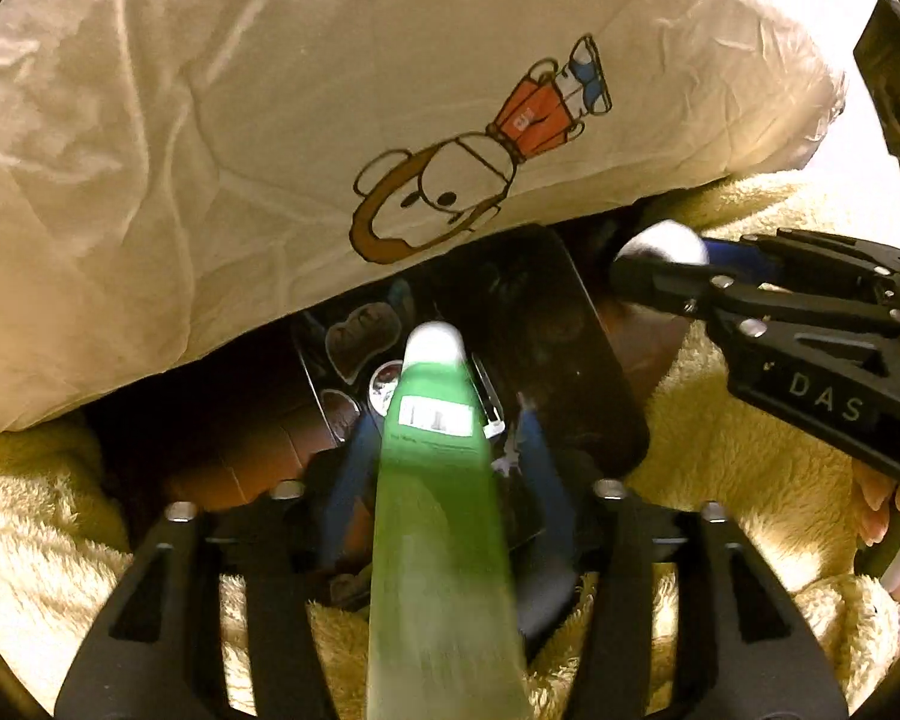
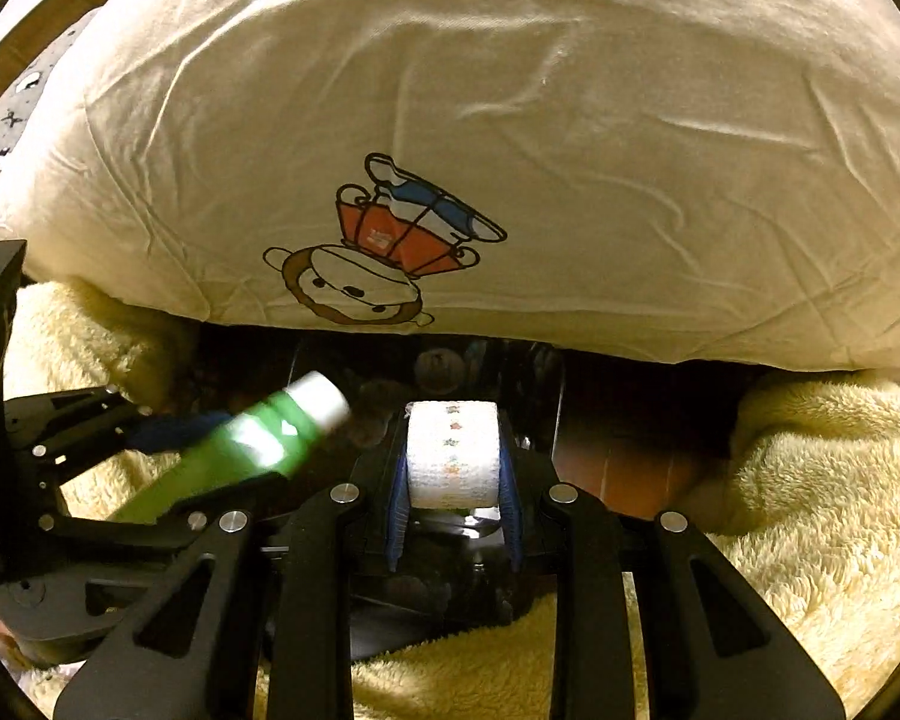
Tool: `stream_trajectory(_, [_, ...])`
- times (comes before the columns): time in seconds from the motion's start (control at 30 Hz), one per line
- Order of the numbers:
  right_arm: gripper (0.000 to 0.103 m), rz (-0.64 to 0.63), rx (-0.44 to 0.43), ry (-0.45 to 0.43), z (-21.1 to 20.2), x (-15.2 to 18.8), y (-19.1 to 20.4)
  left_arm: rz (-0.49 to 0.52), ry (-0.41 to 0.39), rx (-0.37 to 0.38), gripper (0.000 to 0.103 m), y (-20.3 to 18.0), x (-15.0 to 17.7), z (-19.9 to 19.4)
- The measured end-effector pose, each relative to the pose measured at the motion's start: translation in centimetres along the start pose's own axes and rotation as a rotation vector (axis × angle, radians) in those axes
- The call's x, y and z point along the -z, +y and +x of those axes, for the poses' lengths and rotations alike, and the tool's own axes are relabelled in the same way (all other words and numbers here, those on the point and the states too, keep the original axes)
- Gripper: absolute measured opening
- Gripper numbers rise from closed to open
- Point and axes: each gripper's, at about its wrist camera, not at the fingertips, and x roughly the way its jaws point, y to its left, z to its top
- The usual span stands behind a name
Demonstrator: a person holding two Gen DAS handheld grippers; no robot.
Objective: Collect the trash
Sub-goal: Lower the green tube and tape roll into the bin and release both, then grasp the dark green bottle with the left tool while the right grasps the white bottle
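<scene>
Two things are picked up: the left gripper (image 1: pixel 444 438) pinches a green bottle (image 1: pixel 441 510), the right gripper (image 2: pixel 453 480) squeezes a tissue roll (image 2: pixel 453 456). Neither is binned yet.

- The letters "DAS" are seen in pale print on the black body of the right gripper (image 1: pixel 660 276).
- A white label is carried by the green bottle (image 1: pixel 438 480), but its print is blurred beyond reading.
</scene>
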Motion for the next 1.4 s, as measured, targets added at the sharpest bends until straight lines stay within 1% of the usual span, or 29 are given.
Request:
stream_trajectory(0.07, [0.046,0.01,0.003,-0.006,-0.1,0.1,-0.2,0.001,-0.009,-0.009,0.06,0.0,0.2,-0.3])
stream_trajectory(0.2, [0.05,0.024,0.01,-0.028,-1.0,-0.2,-0.9,0.007,-0.022,-0.028,0.061,0.4,0.2,-1.0])
stream_trajectory(0.33, [0.064,0.031,0.017,-0.063,-2.1,-0.4,-1.2,-0.003,-0.043,-0.03,0.061,0.5,-0.1,-2.0])
stream_trajectory(0.5, [0.072,0.022,0.015,-0.105,-3.7,-0.8,-1.2,-0.021,-0.083,-0.042,0.062,1.1,-0.5,-3.7])
stream_trajectory(0.63, [0.08,0.016,-0.01,-0.176,-6.2,-1.9,-1.0,-0.035,-0.158,-0.05,0.063,2.1,-1.0,-7.1])
stream_trajectory(0.7, [0.083,0.008,-0.02,-0.237,-8.1,-2.8,-1.0,-0.037,-0.208,-0.067,0.066,2.7,-1.5,-9.1])
stream_trajectory(0.73, [0.086,-0.002,-0.016,-0.277,-9.3,-3.4,-0.9,-0.038,-0.248,-0.083,0.067,3.1,-1.9,-10.6])
stream_trajectory(0.77, [0.088,-0.008,-0.01,-0.302,-9.9,-3.8,-0.8,-0.04,-0.272,-0.092,0.069,3.3,-2.2,-11.5])
stream_trajectory(0.8, [0.089,-0.017,0.004,-0.341,-11.0,-4.5,-0.7,-0.043,-0.309,-0.108,0.072,3.8,-2.7,-12.8])
stream_trajectory(0.83, [0.09,-0.025,0.019,-0.379,-12.0,-5.3,-0.7,-0.044,-0.33,-0.119,0.073,4.0,-3.0,-13.6])
stream_trajectory(0.87, [0.091,-0.028,0.029,-0.399,-12.4,-5.7,-0.5,-0.047,-0.355,-0.134,0.074,4.5,-3.5,-14.5])
stream_trajectory(0.93, [0.091,-0.026,0.044,-0.455,-13.7,-7.5,-0.7,-0.06,-0.391,-0.165,0.074,5.3,-4.8,-15.9])
stream_trajectory(1.03, [0.094,-0.006,0.058,-0.512,-14.4,-9.8,-1.3,-0.073,-0.415,-0.178,0.075,6.2,-6.6,-16.7])
stream_trajectory(1.07, [0.094,-0.001,0.061,-0.518,-14.3,-10.3,-1.5,-0.077,-0.418,-0.179,0.075,6.5,-7.5,-16.9])
stream_trajectory(1.13, [0.095,-0.002,0.074,-0.502,-13.7,-12.4,-2.2,-0.083,-0.417,-0.174,0.076,7.0,-8.9,-17.0])
stream_trajectory(1.2, [0.095,-0.003,0.093,-0.475,-13.0,-14.2,-3.0,-0.083,-0.419,-0.164,0.083,7.5,-10.2,-16.0])
stream_trajectory(1.23, [0.095,-0.003,0.103,-0.465,-12.7,-15.0,-3.1,-0.078,-0.423,-0.167,0.084,7.8,-11.1,-15.8])
stream_trajectory(1.3, [0.095,-0.007,0.132,-0.457,-12.2,-16.6,-3.7,-0.071,-0.422,-0.181,0.085,8.3,-13.0,-15.2])
stream_trajectory(1.4, [0.095,-0.014,0.189,-0.463,-11.3,-19.4,-4.3,-0.07,-0.416,-0.167,0.085,8.7,-15.5,-14.6])
